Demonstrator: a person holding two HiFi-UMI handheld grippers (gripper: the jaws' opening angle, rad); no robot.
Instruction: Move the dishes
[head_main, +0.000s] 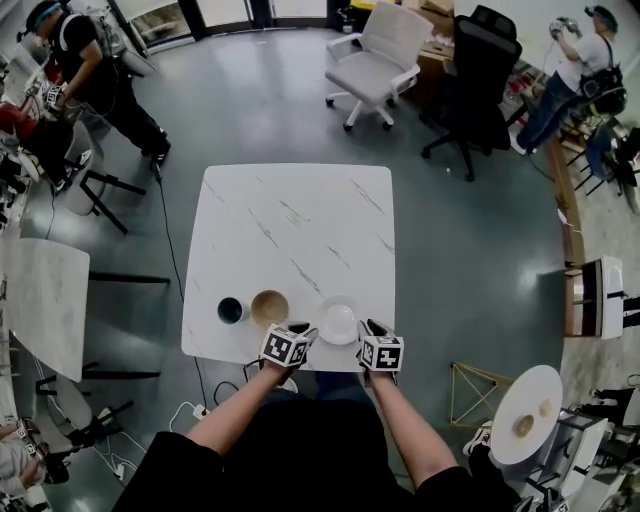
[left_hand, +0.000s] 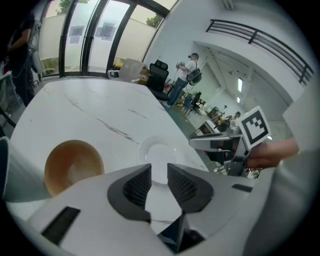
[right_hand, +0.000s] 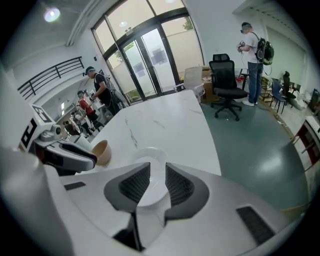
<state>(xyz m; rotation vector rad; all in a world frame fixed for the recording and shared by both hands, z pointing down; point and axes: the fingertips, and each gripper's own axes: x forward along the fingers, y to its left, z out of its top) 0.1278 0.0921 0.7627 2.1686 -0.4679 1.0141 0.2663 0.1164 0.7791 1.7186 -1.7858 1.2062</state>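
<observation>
The person wore dark short sleeves; the white left tool and right tool carried black-patterned marker cubes.

Both forearms stretch forward, holding the left tool and right tool side by side, tilted downward, jaws slightly parted.

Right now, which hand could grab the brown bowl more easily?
Left, probably. The left hand-held gripper is beside the brown bowl, jaws apart and empty; the right hand-held gripper is past the white dish, farther away.
</observation>
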